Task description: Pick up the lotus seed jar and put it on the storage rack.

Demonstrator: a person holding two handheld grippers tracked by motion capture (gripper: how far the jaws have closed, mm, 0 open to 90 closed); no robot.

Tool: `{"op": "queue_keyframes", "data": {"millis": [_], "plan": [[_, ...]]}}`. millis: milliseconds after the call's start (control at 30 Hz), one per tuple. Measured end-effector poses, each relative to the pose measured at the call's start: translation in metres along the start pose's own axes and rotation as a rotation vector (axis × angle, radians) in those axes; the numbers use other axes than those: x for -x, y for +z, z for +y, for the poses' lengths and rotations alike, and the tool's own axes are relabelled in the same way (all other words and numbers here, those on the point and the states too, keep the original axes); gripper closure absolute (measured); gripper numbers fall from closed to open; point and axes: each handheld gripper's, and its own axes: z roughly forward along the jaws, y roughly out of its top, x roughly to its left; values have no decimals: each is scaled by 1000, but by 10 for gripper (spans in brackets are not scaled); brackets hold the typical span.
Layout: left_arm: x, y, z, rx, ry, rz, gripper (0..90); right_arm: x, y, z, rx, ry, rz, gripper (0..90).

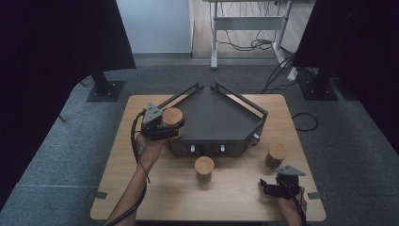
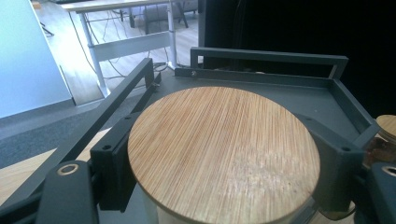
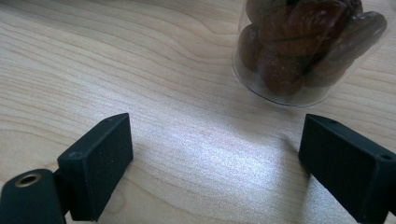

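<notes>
The left gripper (image 1: 170, 123) is clamped on a bamboo-lidded jar (image 2: 223, 151), holding it at the left edge of the dark grey tray (image 1: 221, 117) (its lid level). The right gripper (image 3: 215, 161) rests low over the wooden table (image 1: 235, 197), jaws wide apart with nothing between them, near a clear jar of dates (image 3: 303, 46)

The high camera is looking forward and down over my side of the wooden table (image 1: 155, 188), taking it in whole from well above. My left gripper's camera is sitting close over a bamboo lid (image 2: 224, 154), facing the dark tray (image 2: 345, 93), which the high view is sharing at 12 o'clock. My right gripper's camera is skimming the tabletop, facing a clear jar (image 3: 308, 51) at 1 o'clock.
</notes>
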Motion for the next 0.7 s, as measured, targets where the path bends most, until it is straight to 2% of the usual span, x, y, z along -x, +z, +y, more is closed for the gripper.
{"op": "queue_keyframes", "data": {"millis": [333, 700], "plan": [[-1, 6, -1, 0, -9, 9, 237, 0, 0, 0, 0, 0, 1, 96], [0, 14, 4, -8, 3, 19, 237, 0, 0, 0, 0, -2, 1, 96]]}}
